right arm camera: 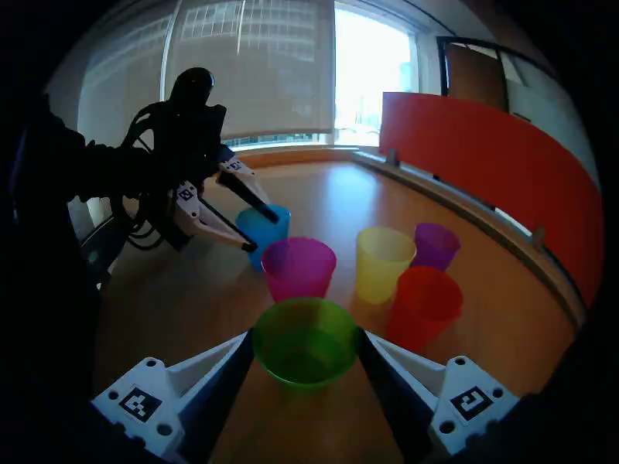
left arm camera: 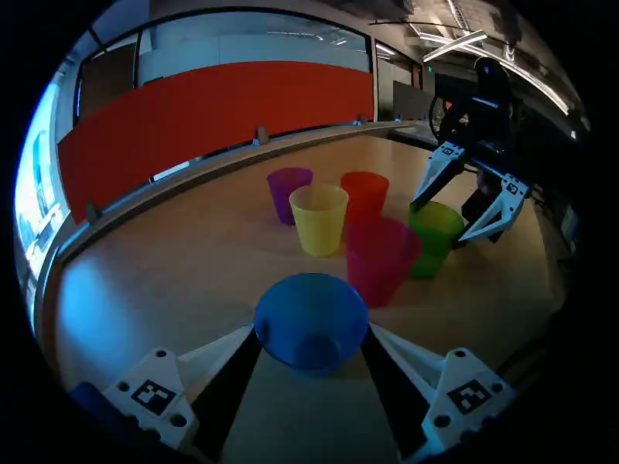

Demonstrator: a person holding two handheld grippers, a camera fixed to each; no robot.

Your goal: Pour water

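Fingers of the left gripper (left arm camera: 311, 334) come up from the lower corners of the left gripper view and press on both sides of the blue cup (left arm camera: 311, 321), which stands upright at lower centre. In the right gripper view, the right gripper (right arm camera: 306, 339) holds the green cup (right arm camera: 304, 344) the same way at lower centre, a finger against each side just under the rim. At the right of the left gripper view, that gripper straddles the green cup. Four more cups cluster mid-frame on the wooden table (left arm camera: 193, 263): a pink cup (left arm camera: 379, 259) nearest, touching or just beside the green one, a yellow cup (left arm camera: 319, 219) left of it, and a red cup (left arm camera: 364, 193) and a purple cup (left arm camera: 288, 192) behind. Whether any cup holds water cannot be told. A red panel (left arm camera: 217, 116) runs along the table's far edge at upper left. At the left of the right gripper view, a dark sleeve (right arm camera: 70, 170) reaches to the left gripper.
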